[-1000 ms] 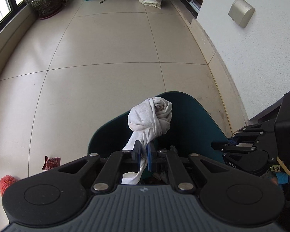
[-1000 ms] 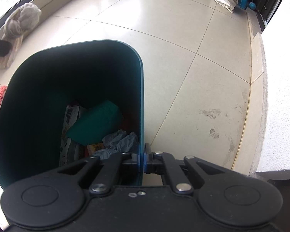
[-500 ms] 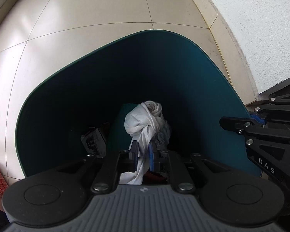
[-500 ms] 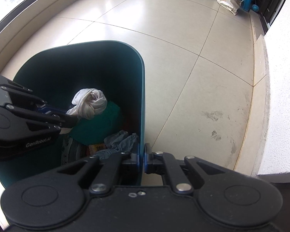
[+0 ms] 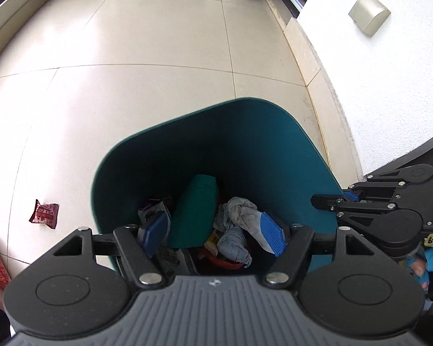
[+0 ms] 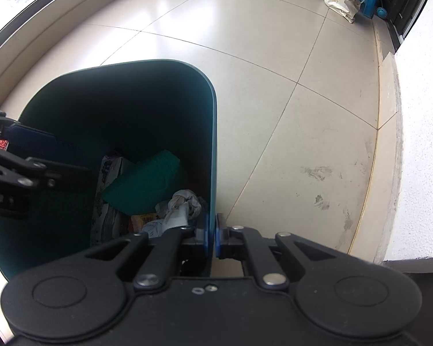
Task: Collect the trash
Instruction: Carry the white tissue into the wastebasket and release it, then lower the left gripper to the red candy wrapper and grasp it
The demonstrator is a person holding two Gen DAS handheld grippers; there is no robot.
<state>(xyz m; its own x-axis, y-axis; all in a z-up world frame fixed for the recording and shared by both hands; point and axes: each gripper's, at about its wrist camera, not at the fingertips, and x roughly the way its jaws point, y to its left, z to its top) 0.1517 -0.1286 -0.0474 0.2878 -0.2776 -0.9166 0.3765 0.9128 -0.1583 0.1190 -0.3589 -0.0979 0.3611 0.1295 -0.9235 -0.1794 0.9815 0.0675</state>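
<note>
Left gripper (image 5: 213, 236) jaws just being opened wide, nothing between them; white rag (image 5: 241, 212) lying inside green bin (image 5: 245, 132) at frame centre; bin rim being clamped by closed right gripper (image 6: 212, 238); red wrapper (image 5: 44, 213) at left floor being left for collection.

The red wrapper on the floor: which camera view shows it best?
The left wrist view. There the red wrapper lies in full sight on the tiles, left of the teal bin. The right wrist view does not show it: the bin and the left gripper cover that side.
</note>
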